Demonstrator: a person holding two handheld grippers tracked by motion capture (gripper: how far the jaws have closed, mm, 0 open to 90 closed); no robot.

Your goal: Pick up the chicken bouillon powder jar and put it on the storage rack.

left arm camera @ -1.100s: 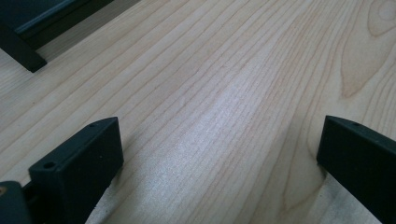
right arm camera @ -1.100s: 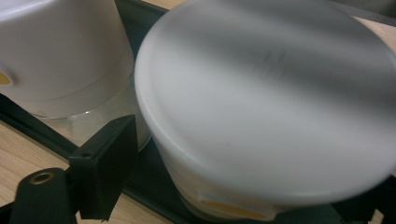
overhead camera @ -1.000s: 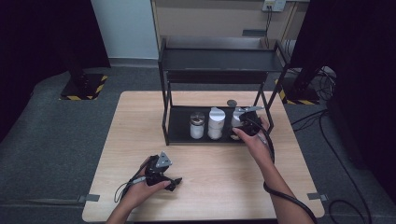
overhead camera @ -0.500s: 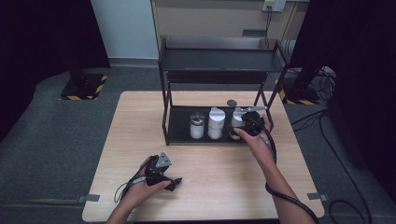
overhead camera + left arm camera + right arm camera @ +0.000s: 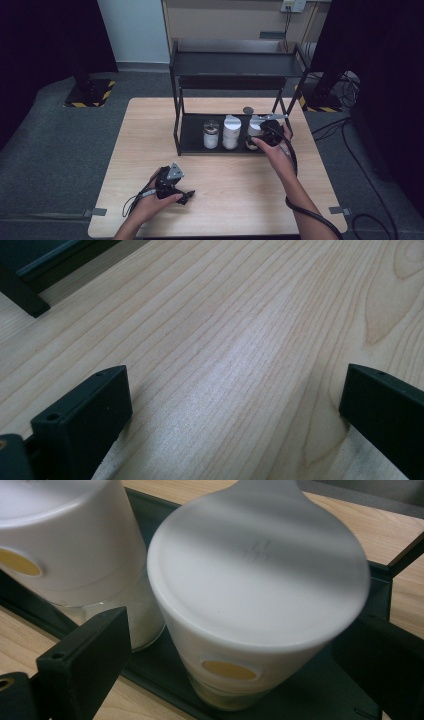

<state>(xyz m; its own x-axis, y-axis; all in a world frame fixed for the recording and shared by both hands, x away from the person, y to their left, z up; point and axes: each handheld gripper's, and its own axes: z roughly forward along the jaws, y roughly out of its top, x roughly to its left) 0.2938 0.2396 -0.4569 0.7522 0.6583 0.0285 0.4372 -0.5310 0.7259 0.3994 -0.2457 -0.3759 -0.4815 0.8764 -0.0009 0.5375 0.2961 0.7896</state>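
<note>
— Where does the right gripper (image 5: 267, 134) stand relative to the containers?

— At the right end of the black metal shelf rack's lower tray (image 5: 192, 145). In the right gripper view, the white-lidded, upright cylindrical jar (image 5: 255, 605) sits directly ahead, between the two black jaws. These stand apart, one on each side of it, neither clearly touching; released, nothing grasped.

— Its neighbours?

— A second white-capped jar (image 5: 70, 545) stands just beside it, close to one jaw. The high view shows a third, a glass jar with a dark lid (image 5: 211, 134), at the left of the row.

— The other hand?

— The left gripper (image 5: 172, 184) rests on the pale wooden table (image 5: 240, 340), well apart from the rack, jaws spread and empty. The right hand is plainly nearer; I judge a straight closing would take the jar across its width.
</note>
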